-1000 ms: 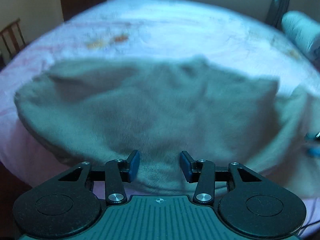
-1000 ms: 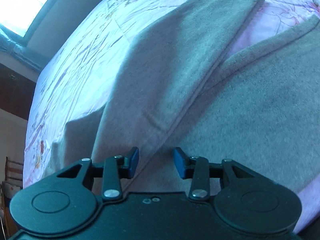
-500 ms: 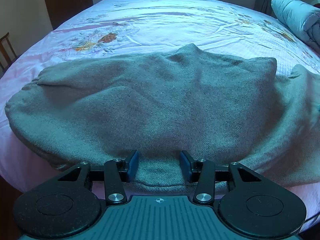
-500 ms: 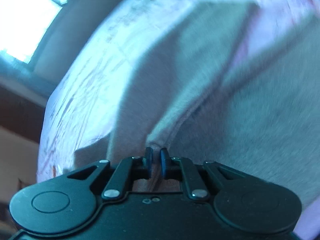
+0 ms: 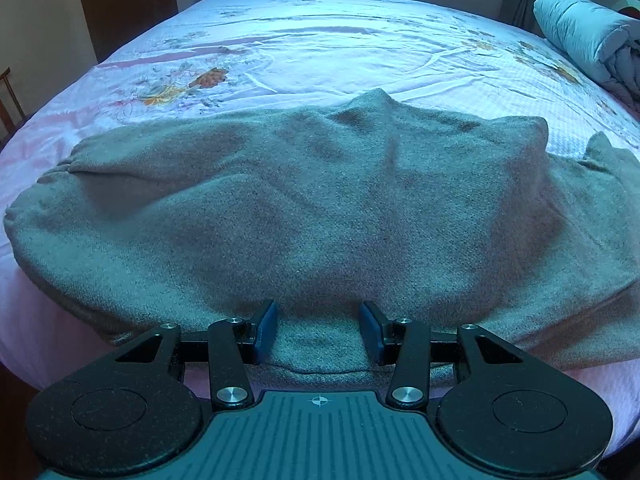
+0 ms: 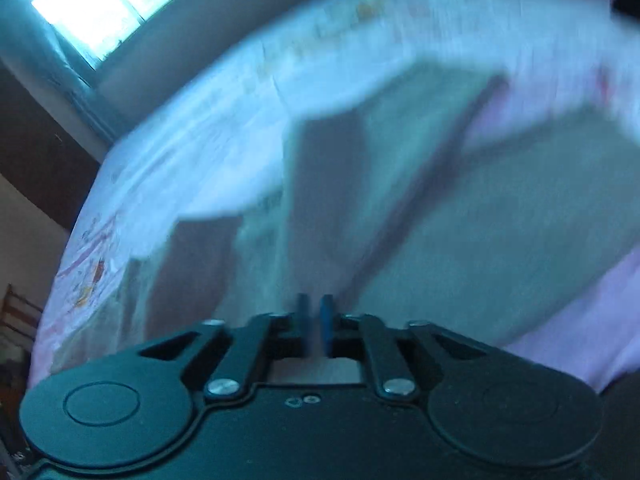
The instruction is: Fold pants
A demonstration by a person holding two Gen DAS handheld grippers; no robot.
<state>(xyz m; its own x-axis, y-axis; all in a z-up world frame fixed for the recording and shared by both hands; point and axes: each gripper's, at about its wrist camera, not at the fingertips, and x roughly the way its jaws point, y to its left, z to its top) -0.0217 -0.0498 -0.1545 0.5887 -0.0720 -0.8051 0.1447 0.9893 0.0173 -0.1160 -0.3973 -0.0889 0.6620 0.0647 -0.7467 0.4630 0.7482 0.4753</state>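
Grey fleece pants (image 5: 320, 208) lie spread across the near part of a bed with a pink floral sheet (image 5: 320, 48). My left gripper (image 5: 318, 330) is open, its blue pads either side of the pants' near edge, low over the cloth. My right gripper (image 6: 316, 320) is shut on a fold of the grey pants (image 6: 400, 184) and holds it raised off the bed. The right wrist view is blurred by motion, and the cloth hangs from the fingers toward the sheet.
A rolled pale blue duvet (image 5: 592, 36) lies at the bed's far right. A dark wooden door (image 5: 124, 0) and a wooden chair (image 5: 8, 96) stand on the left. A bright window (image 6: 104, 4) sits beyond the bed in the right wrist view.
My right gripper closed on the pants' fold and has lifted it up from the bed. My left gripper stayed open at the pants' near edge.
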